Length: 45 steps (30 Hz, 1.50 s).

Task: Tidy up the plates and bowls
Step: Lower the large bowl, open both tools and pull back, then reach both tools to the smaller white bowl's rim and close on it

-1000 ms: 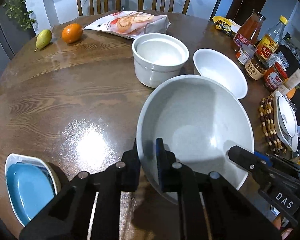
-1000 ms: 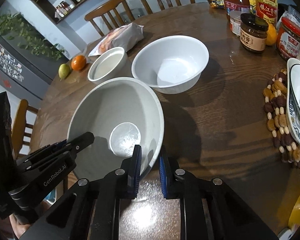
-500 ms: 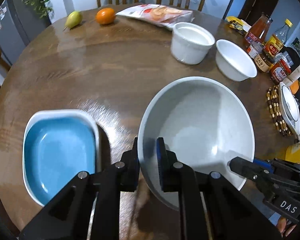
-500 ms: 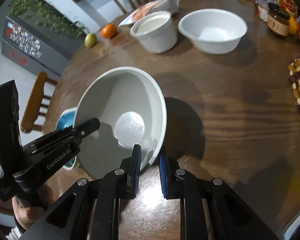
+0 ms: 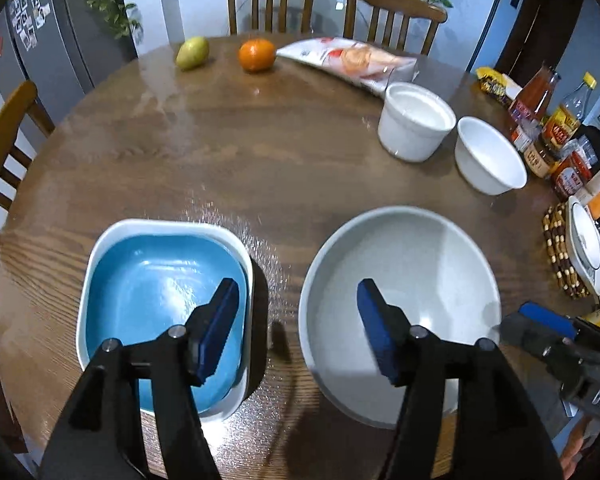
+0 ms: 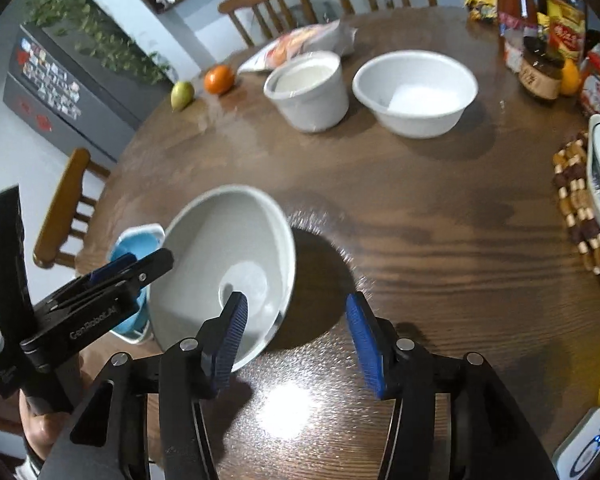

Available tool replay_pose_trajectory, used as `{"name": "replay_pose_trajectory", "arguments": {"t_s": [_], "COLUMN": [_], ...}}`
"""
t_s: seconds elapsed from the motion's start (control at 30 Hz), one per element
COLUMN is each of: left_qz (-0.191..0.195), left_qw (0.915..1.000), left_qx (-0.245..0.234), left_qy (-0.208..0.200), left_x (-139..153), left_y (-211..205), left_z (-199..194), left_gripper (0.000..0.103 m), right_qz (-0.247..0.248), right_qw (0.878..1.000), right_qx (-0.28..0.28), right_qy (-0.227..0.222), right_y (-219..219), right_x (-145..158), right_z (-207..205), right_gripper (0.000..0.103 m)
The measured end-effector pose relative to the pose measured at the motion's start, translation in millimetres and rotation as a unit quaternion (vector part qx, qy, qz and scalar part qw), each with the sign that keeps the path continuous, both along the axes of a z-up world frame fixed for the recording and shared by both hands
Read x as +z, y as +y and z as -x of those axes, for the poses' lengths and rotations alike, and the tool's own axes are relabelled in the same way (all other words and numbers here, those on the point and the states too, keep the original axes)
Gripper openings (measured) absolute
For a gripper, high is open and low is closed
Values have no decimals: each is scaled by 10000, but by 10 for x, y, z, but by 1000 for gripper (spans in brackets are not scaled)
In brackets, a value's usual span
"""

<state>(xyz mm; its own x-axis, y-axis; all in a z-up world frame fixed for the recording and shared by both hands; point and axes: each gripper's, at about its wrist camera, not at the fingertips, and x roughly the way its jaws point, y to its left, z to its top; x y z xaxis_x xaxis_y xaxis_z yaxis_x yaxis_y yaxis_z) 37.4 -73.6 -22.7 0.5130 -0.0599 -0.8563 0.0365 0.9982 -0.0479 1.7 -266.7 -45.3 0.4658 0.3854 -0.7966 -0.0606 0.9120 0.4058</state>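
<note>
— Round, dark wooden surface (image 5: pixel 228 160), chairs behind it, a grey fridge with magnets off to one side. What sits nearest?

— A big grey bowl (image 5: pixel 400 300) rests on the wood, just beside a blue dish (image 5: pixel 156 292) nested inside a white square dish (image 5: pixel 172 226). The two are close but apart.

— And the left gripper (image 5: pixel 294 328)?

— Jaws spread wide, gripping nothing. One blue pad hangs over the blue dish, the other over the grey bowl's inside.

— The right gripper (image 6: pixel 294 334)?

— Also wide open and empty. Its left pad sits over the grey bowl's near rim, its right pad over bare wood.

— Further back?

— A white straight-sided pot (image 5: pixel 416 120) and a white round bowl (image 5: pixel 490 156) stand near each other, toward the far right. Behind them lies a snack bag (image 5: pixel 352 60), with an orange (image 5: pixel 257 54) and a pear (image 5: pixel 192 53) near the far edge. Bottles and jars (image 5: pixel 548 120) crowd the right edge, next to a beaded trivet (image 5: pixel 558 252) carrying a white plate (image 5: pixel 586 248).
</note>
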Motion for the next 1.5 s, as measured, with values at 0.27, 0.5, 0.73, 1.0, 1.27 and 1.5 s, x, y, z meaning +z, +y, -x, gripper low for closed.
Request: {"name": "replay_pose_trajectory", "arguments": {"t_s": [0.27,0.5,0.73,1.0,1.27,1.5], "left_qz": [100,243,467,775,1135,1152], "left_qw": [9995,9987,9967,9947,9897,9885], "left_qx": [-207,-420,-633,-437,-308,-174], "left_qy": [-198,-183,175,505,812,962], "left_x": [155,228,172,23,-117,-261], "left_y": [-164,-456,-813,-1028,-1264,-1399], "left_z": [-41,-229,-579,-971,-1257,-1414], "left_gripper": [65,79,82,81,80,67], "right_qz": [-79,10,253,141,192,85], "right_qw": [9982,9948,9908,9876,9864,9870], "right_qx": [-555,-999,-1316,-1566,-1624,-1584], "right_qy": [-196,-215,-180,-26,137,266], "right_y": [-380,-651,-855,-1098,-1224,-1290], "right_x": [135,178,227,177,69,-68], "right_z": [15,-86,-328,-759,-1171,-1388], "right_gripper": [53,53,59,59,59,59]}}
